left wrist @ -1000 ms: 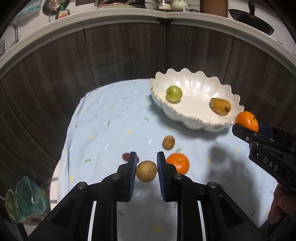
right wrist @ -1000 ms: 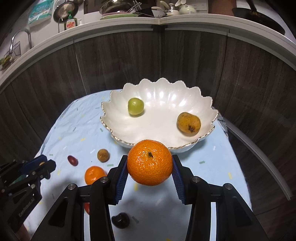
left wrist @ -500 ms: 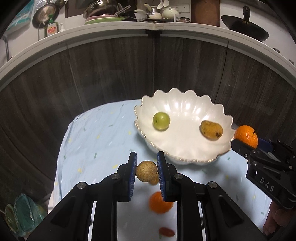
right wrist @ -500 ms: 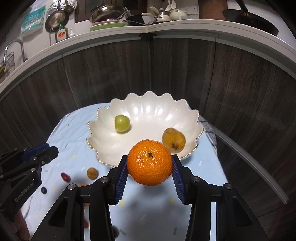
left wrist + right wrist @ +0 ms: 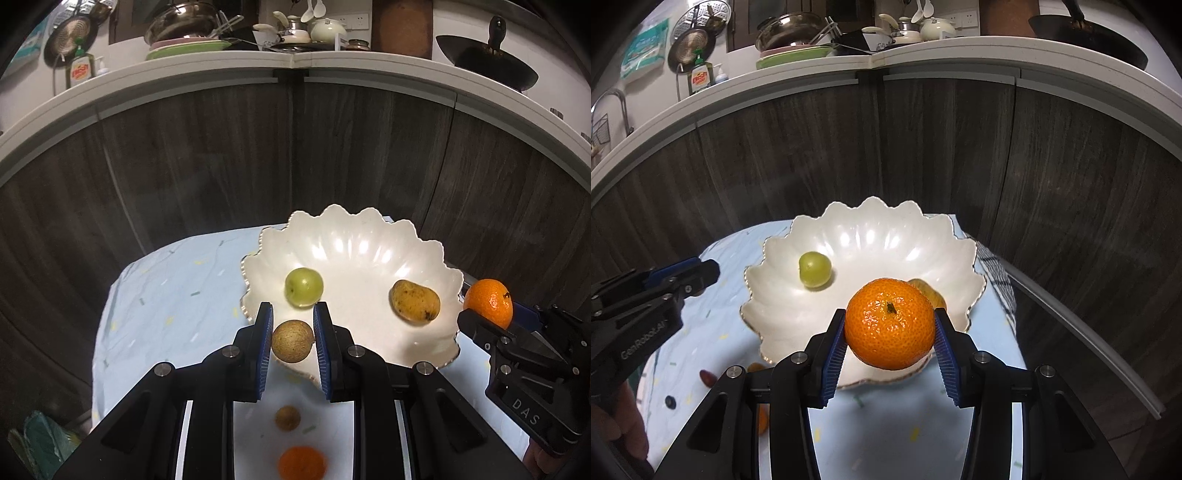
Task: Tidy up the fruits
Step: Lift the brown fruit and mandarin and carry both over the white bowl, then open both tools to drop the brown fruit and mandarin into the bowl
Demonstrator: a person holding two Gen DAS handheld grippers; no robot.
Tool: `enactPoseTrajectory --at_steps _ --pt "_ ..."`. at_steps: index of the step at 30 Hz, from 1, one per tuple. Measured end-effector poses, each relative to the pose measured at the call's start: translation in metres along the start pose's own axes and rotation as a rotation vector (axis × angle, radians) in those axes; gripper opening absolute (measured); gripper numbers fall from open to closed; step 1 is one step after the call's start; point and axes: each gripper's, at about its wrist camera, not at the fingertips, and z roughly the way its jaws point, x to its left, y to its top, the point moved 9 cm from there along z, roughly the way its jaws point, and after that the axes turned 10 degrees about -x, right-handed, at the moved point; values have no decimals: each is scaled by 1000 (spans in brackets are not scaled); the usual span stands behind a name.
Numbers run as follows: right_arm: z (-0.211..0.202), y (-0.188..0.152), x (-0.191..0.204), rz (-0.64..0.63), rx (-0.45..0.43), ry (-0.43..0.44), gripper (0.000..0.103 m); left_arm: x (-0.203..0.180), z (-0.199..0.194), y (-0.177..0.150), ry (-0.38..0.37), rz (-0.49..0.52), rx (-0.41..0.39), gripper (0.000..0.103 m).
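A white scalloped bowl (image 5: 354, 236) (image 5: 871, 221) sits on a light blue cloth and holds a green fruit (image 5: 303, 287) (image 5: 815, 269) and a yellow-brown fruit (image 5: 415, 301) (image 5: 929, 291). My left gripper (image 5: 292, 341) is shut on a small round brown fruit (image 5: 292, 340), held above the bowl's near rim. My right gripper (image 5: 890, 328) is shut on an orange mandarin (image 5: 889, 323) (image 5: 488, 301), held above the bowl's near right rim. It partly hides the yellow-brown fruit in the right wrist view.
On the cloth (image 5: 166, 295) in front of the bowl lie another small brown fruit (image 5: 287, 418), an orange mandarin (image 5: 302, 463), a dark red fruit (image 5: 707, 377) and a small dark berry (image 5: 670, 401). Dark wood panels stand behind the table, under a cluttered white counter.
Both grippers have moved forward and up toward the bowl with their fruits still held. The loose fruits on the cloth have slid lower in both views.
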Motion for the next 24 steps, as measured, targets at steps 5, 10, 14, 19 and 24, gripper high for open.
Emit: enactPoseTrajectory --at_steps 5,10,14,19,24 --pt "14 0 -1 -3 20 8 46 -4 22 -2 -19 7 26 23" --pt "25 -7 0 -10 49 14 46 -11 42 -12 -43 18 60 23" --pt "31 -12 -1 -11 70 17 46 -17 54 -22 -59 29 92 23" --pt "36 -19 -1 -23 94 24 46 -23 62 -32 -72 44 124 23" --pt "39 -25 -1 -32 115 28 47 -24 63 -37 -68 35 142 25"
